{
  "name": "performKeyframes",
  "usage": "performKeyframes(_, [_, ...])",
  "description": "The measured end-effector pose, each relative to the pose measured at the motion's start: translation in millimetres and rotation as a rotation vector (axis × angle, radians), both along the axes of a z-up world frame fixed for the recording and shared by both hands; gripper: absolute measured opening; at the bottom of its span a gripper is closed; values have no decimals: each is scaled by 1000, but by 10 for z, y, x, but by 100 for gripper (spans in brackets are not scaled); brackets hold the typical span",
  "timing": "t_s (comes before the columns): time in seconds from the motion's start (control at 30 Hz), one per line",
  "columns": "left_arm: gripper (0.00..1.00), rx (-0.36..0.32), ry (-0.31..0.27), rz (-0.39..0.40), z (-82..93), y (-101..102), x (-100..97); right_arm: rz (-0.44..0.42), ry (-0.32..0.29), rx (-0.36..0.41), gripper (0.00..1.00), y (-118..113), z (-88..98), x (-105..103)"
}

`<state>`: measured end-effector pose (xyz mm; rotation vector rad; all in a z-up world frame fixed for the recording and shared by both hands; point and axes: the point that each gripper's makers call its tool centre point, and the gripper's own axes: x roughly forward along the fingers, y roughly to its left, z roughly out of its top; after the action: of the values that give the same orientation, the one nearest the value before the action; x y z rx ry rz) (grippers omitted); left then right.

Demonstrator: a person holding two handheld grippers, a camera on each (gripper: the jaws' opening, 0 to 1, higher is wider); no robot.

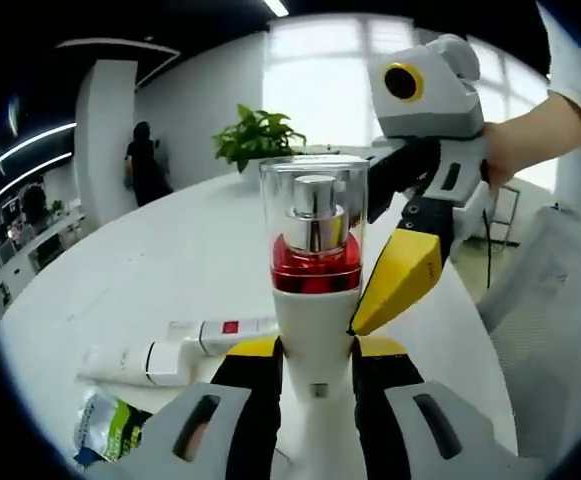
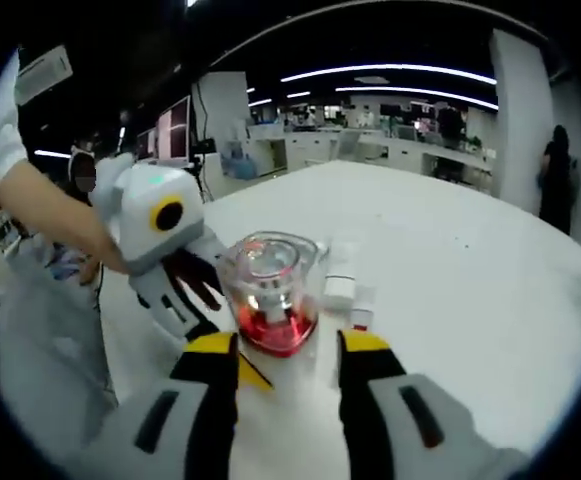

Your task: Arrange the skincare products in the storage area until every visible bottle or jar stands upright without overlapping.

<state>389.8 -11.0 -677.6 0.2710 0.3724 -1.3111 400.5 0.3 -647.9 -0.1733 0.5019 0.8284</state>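
Note:
A pump bottle (image 1: pixel 315 270) with a clear cap, a red band and a white body stands upright between my left gripper's (image 1: pixel 317 352) yellow-tipped jaws, which are shut on its lower body. My right gripper (image 1: pixel 368 315) reaches in from the right, one yellow jaw lying against the bottle's side. In the right gripper view the same bottle (image 2: pixel 270 290) sits just past my right gripper (image 2: pixel 288 345), whose jaws stand apart and open. The left gripper (image 2: pixel 220 320) holds the bottle from the left there.
White tubes (image 1: pixel 195 345) lie flat on the round white table (image 1: pixel 170 260), and show again as tubes (image 2: pixel 342 282) behind the bottle. A green packet (image 1: pixel 110 425) lies near the front edge. A potted plant (image 1: pixel 260 135) stands far back. A mesh chair (image 1: pixel 555 310) is at the right.

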Motion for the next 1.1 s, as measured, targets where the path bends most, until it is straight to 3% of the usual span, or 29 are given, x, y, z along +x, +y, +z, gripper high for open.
performKeyframes(0.17, [24, 4, 16, -50, -8, -37, 18, 18, 4, 5, 35, 38, -31, 18])
performKeyframes(0.6, [24, -1, 35, -102, -22, -169, 164, -54, -19, 6, 33, -85, -52, 198])
performKeyframes(1.1, [24, 14, -1, -127, -25, -300, 365, -64, -51, -22, 33, -220, -47, 372])
